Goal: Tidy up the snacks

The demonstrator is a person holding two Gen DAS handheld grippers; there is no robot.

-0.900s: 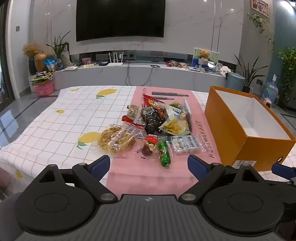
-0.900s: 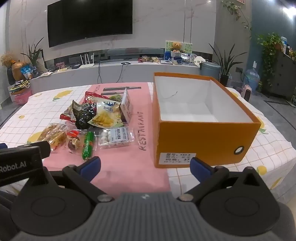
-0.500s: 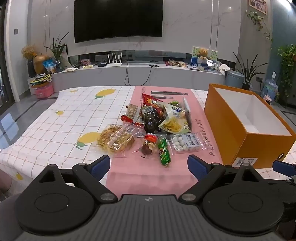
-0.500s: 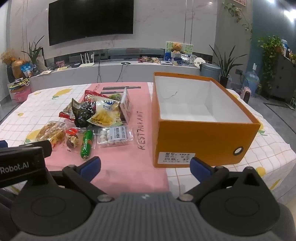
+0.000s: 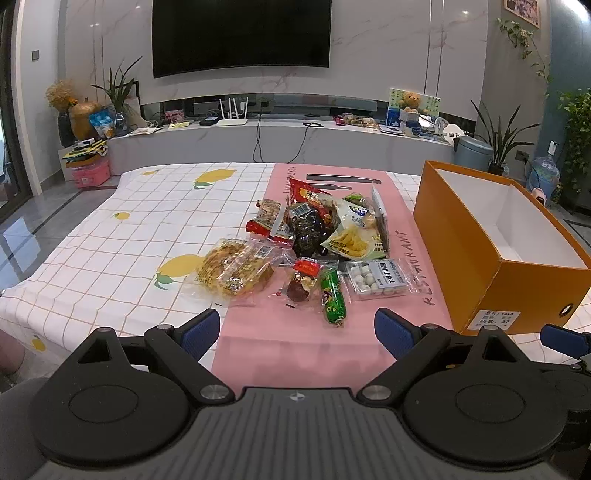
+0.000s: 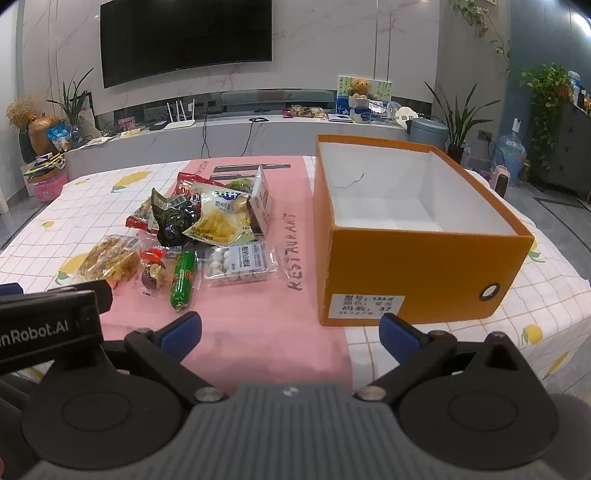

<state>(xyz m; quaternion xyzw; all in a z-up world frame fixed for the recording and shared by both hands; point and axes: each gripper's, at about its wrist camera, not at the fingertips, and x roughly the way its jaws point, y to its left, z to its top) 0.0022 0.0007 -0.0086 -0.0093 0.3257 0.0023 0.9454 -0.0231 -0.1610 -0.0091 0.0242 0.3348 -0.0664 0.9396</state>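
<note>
A heap of snack packets (image 5: 314, 243) (image 6: 199, 229) lies on the pink runner (image 5: 295, 343) in the middle of the table. Nearest me are a green sausage stick (image 5: 333, 298) (image 6: 183, 280), a clear tray of white candies (image 5: 376, 280) (image 6: 238, 264) and a bag of golden biscuits (image 5: 232, 271) (image 6: 109, 260). An orange cardboard box (image 5: 476, 258) (image 6: 417, 273), open-topped with nothing inside, stands to the right of the heap. My left gripper (image 5: 297, 330) hangs open over the runner's near end, short of the snacks. My right gripper (image 6: 290, 332) is open too, before the box's near left corner.
A checked cloth with lemon prints (image 5: 110, 251) covers the table. A black utensil (image 5: 343, 179) lies at the runner's far end. Beyond the table run a low white counter (image 5: 280, 140) with clutter and a wall television (image 5: 240, 35). The left gripper's body (image 6: 48, 325) shows at the right view's left edge.
Both views have shifted slightly, the table contents sitting a little lower and farther off. The snacks and the box have not moved, and both grippers stay wide.
</note>
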